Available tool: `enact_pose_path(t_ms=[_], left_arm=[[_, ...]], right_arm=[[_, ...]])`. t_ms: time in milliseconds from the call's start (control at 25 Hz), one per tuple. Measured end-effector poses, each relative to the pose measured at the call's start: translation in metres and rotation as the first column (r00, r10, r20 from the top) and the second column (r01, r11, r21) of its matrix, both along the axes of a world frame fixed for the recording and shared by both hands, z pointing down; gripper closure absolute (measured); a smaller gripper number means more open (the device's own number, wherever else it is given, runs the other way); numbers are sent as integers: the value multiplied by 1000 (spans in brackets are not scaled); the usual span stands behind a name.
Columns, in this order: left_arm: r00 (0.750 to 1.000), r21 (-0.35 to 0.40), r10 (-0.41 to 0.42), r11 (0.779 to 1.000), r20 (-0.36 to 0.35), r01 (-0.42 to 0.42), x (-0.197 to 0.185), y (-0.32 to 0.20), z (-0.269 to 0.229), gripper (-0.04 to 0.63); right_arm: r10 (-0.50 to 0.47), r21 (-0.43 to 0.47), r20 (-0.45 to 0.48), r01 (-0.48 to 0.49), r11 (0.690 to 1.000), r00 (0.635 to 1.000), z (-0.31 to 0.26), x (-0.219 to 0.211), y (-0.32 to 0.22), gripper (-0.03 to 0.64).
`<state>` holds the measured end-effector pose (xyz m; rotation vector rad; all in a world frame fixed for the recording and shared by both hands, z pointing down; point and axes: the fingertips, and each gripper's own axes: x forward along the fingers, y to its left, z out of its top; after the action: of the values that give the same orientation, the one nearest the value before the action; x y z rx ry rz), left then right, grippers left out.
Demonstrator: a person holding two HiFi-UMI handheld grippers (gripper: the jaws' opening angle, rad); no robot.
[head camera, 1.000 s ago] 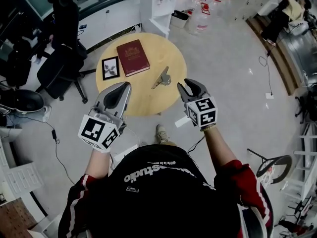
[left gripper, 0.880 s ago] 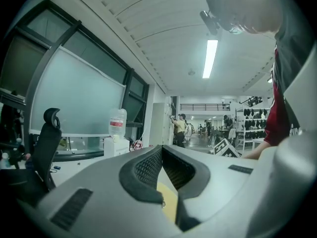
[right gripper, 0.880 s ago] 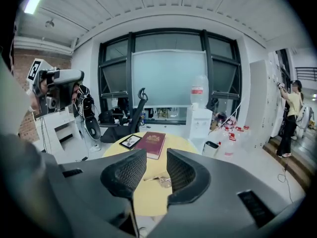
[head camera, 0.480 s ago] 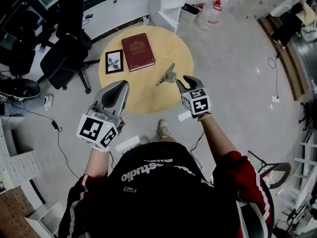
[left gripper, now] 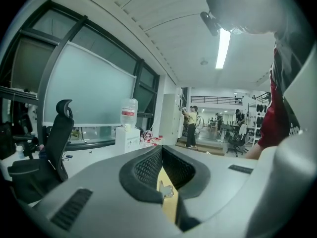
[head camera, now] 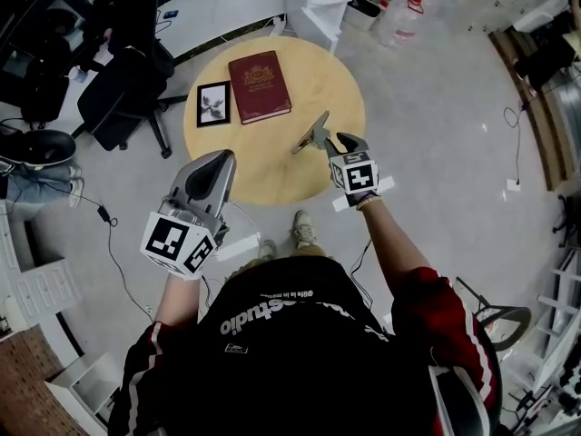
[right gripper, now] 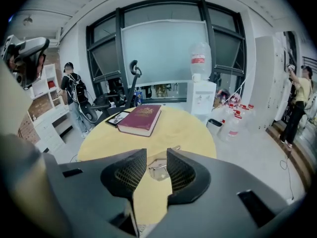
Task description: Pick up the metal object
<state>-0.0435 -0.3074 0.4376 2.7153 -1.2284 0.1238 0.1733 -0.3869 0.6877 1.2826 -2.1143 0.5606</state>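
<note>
Left gripper (head camera: pixel 221 158): held out at the near left, its tip seen against the bench's near edge from the head view. Its jaws are pressed together at the tips, and nothing is caught between them.
Right gripper (head camera: pixel 347 141): reached over the near right of the bench and tipped downward. Its jaws are spread apart, and nothing is clamped.
Metal object (head camera: pixel 313 133): found lying on the bench, right of centre, just past the right gripper's tips. In the right gripper view it is framed in the gap between the jaws. Contact cannot be told.
Bench (head camera: pixel 272 166): round, topped in pale wood.
Book (head camera: pixel 260 86): dark red, laid flat on the far left part, apart from the metal object.
Picture frame (head camera: pixel 213 104): black, set just beside the book's left edge.
Office chair (head camera: pixel 123 89): black, parked on the floor left of the bench.
Water bottles (head camera: pixel 404 12): clustered on the floor beyond the bench.
</note>
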Motion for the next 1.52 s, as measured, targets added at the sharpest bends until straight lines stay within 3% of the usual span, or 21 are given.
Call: enact_pose_path(t_ms=[520,720,880,1280,1520], left_arm=[[1000,-62,0,998,23,2,14,-3,24,578],[999,-64,-7,998,35,9,14,-7,25,577],[999,-71,-23,997,34,26,10,-10,27,577],[999,-72,-29,997,34,32,11,-11,28,578],[999,-61,-30,998,37,32,7,-10,26,578]], right_arm=[[91,-85,6,-90,992,996,61,4,-24,474],[176,-143,38,-169,975,984,74,12,-27,459],[180,-159,46,-170,973,983,77,9,-29,457],[295,-251,142,-254,934,945,87,6,-29,443],[324,-332,115,-271,903,939,91,5,-25,448]])
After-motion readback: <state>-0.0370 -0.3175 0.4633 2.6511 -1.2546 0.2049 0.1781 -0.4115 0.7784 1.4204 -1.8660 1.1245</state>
